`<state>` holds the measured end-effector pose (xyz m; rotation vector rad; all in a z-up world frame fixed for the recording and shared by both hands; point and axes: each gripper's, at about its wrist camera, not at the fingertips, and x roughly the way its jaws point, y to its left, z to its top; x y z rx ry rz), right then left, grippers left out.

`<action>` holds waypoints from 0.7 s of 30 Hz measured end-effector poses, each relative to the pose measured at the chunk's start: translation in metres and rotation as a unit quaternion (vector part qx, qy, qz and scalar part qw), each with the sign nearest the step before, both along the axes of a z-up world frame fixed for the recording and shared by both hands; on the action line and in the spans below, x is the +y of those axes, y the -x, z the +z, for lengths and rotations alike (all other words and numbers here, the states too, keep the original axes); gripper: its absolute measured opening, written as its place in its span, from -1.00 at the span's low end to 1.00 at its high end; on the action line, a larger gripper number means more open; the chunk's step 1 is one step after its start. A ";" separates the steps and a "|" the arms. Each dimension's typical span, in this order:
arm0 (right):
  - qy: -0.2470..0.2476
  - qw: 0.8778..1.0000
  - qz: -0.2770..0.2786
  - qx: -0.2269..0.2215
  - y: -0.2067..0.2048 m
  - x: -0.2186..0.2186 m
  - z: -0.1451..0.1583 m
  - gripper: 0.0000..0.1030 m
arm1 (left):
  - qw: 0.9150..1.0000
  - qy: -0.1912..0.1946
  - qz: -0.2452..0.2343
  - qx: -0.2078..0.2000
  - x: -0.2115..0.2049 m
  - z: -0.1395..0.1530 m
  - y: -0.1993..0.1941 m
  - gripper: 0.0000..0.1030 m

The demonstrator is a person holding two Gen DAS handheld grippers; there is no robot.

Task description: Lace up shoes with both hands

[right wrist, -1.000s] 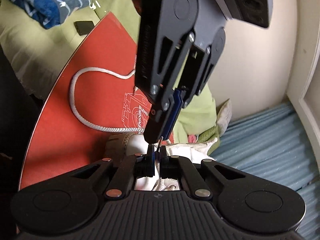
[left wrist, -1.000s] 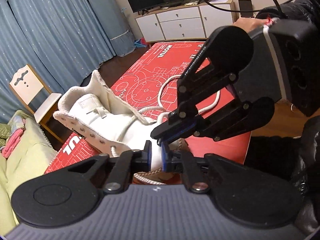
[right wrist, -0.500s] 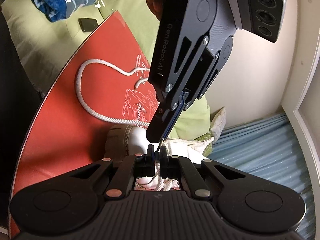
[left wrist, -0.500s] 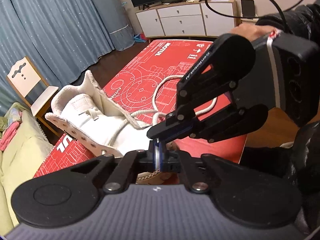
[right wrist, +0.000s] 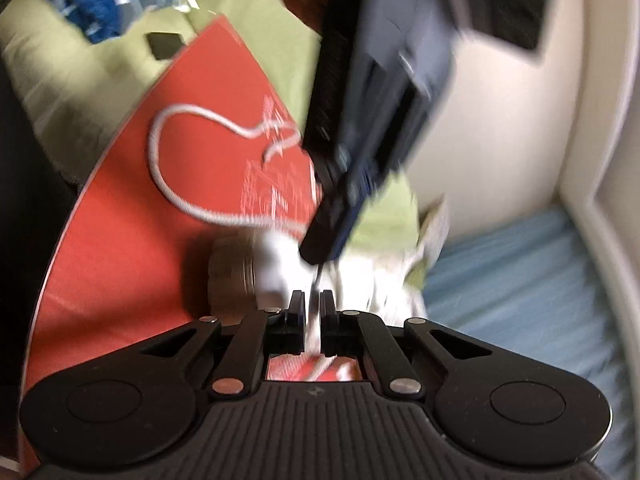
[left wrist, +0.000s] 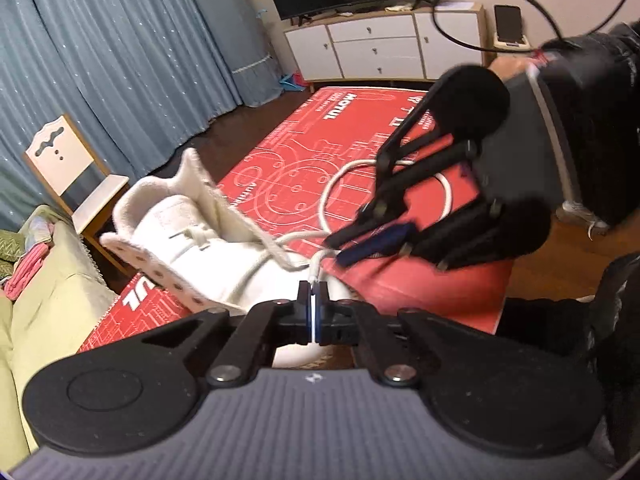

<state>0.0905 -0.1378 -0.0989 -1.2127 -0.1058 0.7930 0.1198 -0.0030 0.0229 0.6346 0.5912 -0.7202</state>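
Left wrist view: left gripper (left wrist: 313, 295) is clenched on the tip of the white lace (left wrist: 316, 270), just over the toe of the white shoe (left wrist: 208, 248), which sits at the near edge of the red board (left wrist: 304, 160); right gripper (left wrist: 340, 250) is blurred and hangs just beside the lace, w/ more lace looped on the board behind it. Right wrist view: right gripper (right wrist: 313, 303) is opening, pads slightly apart w/ the thin lace end between them, not pressed, and the shoe (right wrist: 280, 264) lies just ahead by the board's edge.
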 end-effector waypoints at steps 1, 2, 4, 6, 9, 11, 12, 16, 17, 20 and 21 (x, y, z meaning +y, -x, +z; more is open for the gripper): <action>-0.026 0.998 -0.025 0.047 -0.007 -0.005 0.008 -0.95 | 1.000 0.005 0.002 -0.002 0.003 0.000 0.000 -1.00; -0.070 0.989 -0.055 0.114 -0.016 -0.013 0.019 -0.94 | 1.000 0.009 0.001 -0.004 0.005 0.000 0.000 -1.00; -0.191 0.931 -0.111 0.290 -0.041 -0.035 0.043 -0.88 | 1.000 0.016 -0.004 -0.010 0.008 0.000 0.001 -1.00; -0.333 0.796 -0.142 0.485 -0.072 -0.065 0.052 -0.83 | 0.999 0.026 -0.010 -0.018 0.012 0.001 0.001 -1.00; -0.472 0.571 -0.129 0.659 -0.102 -0.095 0.026 -0.70 | 0.998 0.048 -0.025 -0.025 0.018 0.004 0.003 -1.00; -0.526 0.455 -0.115 0.710 -0.112 -0.106 0.007 -0.70 | 0.997 0.058 -0.040 -0.024 0.021 0.006 0.004 -1.00; -0.544 0.409 -0.109 0.725 -0.116 -0.109 -0.001 -0.69 | 0.997 0.059 -0.047 -0.023 0.022 0.006 0.005 -1.00; -0.576 0.319 -0.083 0.748 -0.121 -0.106 -0.013 -0.67 | 0.995 0.063 -0.068 -0.030 0.028 0.009 0.007 -1.00; -0.577 0.308 -0.085 0.752 -0.122 -0.104 -0.015 -0.67 | 0.995 0.068 -0.070 -0.031 0.031 0.010 0.007 -1.00; -0.576 0.288 -0.088 0.760 -0.125 -0.097 -0.017 -0.68 | 0.994 0.076 -0.076 -0.032 0.038 0.010 0.007 -1.00; -0.578 0.277 -0.086 0.763 -0.126 -0.096 -0.019 -0.68 | 0.994 0.076 -0.077 -0.032 0.040 0.010 0.007 -1.00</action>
